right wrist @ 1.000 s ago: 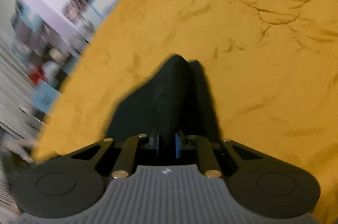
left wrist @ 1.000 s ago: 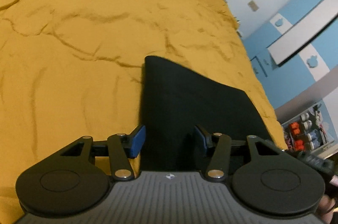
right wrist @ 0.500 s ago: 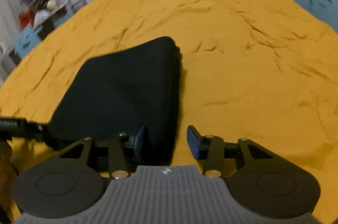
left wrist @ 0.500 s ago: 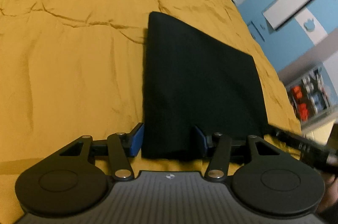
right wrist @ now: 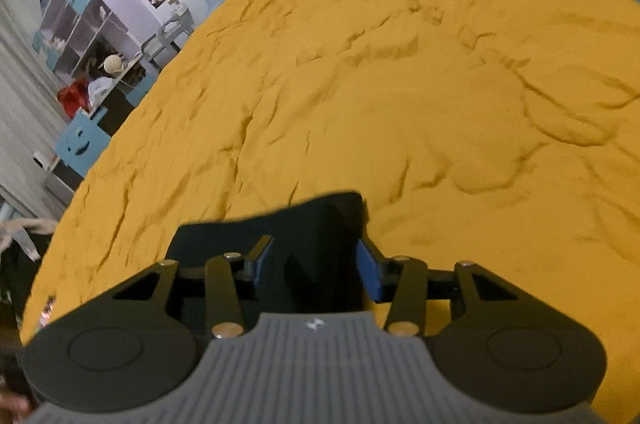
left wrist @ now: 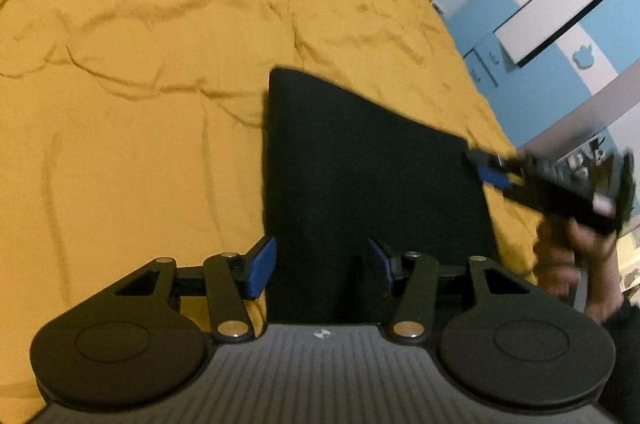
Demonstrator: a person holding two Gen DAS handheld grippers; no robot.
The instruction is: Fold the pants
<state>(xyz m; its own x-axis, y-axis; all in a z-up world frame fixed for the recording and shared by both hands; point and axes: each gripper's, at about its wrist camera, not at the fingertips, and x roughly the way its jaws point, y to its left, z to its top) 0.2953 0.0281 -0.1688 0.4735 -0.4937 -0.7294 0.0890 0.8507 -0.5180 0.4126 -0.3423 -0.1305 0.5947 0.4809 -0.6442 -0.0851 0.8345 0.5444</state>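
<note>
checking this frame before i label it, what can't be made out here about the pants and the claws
- Near edge of the folded black pants: hidden in both wrist views behind each claw's own body.
- Right claw seen from the left wrist view: motion-blurred, so its opening is unreadable there; the right wrist view shows it open.
- Layers and waistband: the fabric is uniformly dark, no detail.
- Whether the open left claw touches the cloth: cannot tell.
- Yellow bedspread: its edges are cut off.

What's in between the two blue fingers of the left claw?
In the left wrist view, only the folded black pants show between the open left claw fingers.
</note>
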